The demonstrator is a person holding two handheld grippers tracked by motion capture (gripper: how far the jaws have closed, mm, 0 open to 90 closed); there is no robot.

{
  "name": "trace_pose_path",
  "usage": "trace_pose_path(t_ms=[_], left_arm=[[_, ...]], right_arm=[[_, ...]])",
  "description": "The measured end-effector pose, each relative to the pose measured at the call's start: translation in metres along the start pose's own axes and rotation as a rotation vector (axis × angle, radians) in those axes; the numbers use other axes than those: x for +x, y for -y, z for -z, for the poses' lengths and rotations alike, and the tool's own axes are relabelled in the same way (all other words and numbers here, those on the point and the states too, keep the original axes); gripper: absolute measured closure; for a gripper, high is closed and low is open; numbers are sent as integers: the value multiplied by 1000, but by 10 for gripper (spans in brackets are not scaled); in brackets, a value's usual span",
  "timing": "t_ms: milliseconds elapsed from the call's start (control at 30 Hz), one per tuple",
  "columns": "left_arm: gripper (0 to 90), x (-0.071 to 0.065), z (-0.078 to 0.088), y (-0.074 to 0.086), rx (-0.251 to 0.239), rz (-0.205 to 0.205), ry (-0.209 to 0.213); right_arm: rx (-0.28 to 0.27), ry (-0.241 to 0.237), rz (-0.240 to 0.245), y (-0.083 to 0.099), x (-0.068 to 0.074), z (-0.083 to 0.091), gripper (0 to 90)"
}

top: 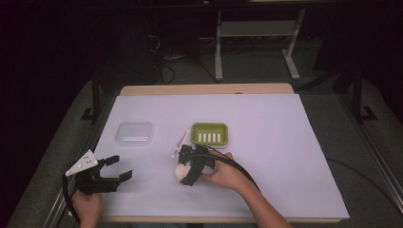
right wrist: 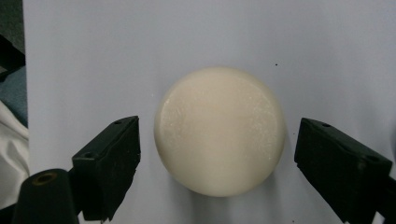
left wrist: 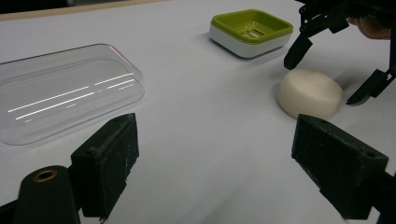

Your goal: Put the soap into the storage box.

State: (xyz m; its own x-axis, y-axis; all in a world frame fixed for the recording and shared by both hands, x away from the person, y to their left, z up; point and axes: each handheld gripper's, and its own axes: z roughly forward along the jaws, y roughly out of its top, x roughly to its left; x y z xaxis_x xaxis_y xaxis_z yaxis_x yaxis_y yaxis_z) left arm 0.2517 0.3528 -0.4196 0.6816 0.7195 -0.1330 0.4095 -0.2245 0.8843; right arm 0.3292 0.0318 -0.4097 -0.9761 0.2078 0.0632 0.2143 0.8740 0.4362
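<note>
High view, soap: a round cream soap bar (top: 181,172) lies on the white-covered counter (top: 285,156), in front of the green soap dish (top: 209,133).
High view, right hand-held gripper (top: 184,167): poised over the soap, jaws apart.
High view, left hand-held gripper (top: 119,168): near the counter's front left corner, jaws spread, gripping nothing.
High view, lid: a clear plastic lid (top: 134,133) lies left of the dish.
Left gripper view: own jaws wide apart; soap bar (left wrist: 310,93) ahead at right, the right hand-held gripper (left wrist: 327,70) straddling it; lid (left wrist: 60,93) at left, dish (left wrist: 251,31) beyond.
Right gripper view: soap bar (right wrist: 219,128) sits between the spread jaws, a gap on each side, neither touching it.
</note>
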Motion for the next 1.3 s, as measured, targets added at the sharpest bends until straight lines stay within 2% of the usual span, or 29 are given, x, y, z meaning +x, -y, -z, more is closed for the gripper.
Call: trace_pose_path(t_ms=[667, 967, 1300], left_arm=[[145, 0, 0, 0, 0, 2, 3], [145, 0, -1, 0, 2, 3, 4], [145, 0, -1, 0, 0, 2, 3]], right_arm=[[27, 10, -5, -3, 2, -17, 146], [37, 28, 14, -2, 3, -21, 221], [38, 37, 17, -3, 4, -20, 229]])
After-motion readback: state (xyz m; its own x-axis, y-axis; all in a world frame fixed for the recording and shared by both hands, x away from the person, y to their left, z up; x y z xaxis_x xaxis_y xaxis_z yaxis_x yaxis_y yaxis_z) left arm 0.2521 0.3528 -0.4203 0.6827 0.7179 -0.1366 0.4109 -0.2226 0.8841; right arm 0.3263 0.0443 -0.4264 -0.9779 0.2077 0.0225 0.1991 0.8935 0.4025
